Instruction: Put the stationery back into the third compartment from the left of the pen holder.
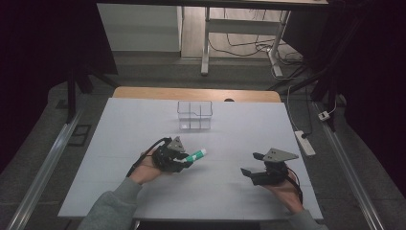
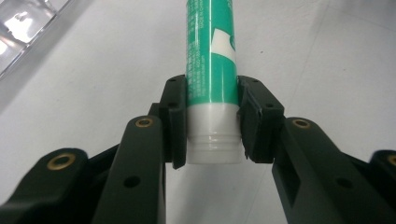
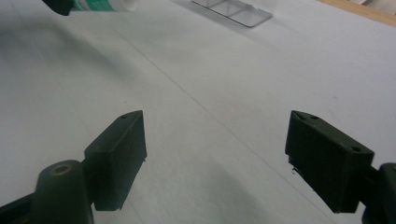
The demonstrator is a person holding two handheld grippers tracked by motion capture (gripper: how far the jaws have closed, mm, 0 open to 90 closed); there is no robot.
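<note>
The left gripper [image 1: 184, 160] clamped a green tube [image 2: 209, 56] near the clear organizer [image 1: 195, 115]; the right gripper [image 3: 215, 158] gaped wide, holding nothing.

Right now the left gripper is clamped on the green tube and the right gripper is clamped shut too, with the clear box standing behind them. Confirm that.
Not quite. The left gripper is clamped on the green tube, and the clear box stands behind them, but the right gripper is not shut: the right gripper view shows its jaws spread wide over bare table, with nothing between them.
</note>
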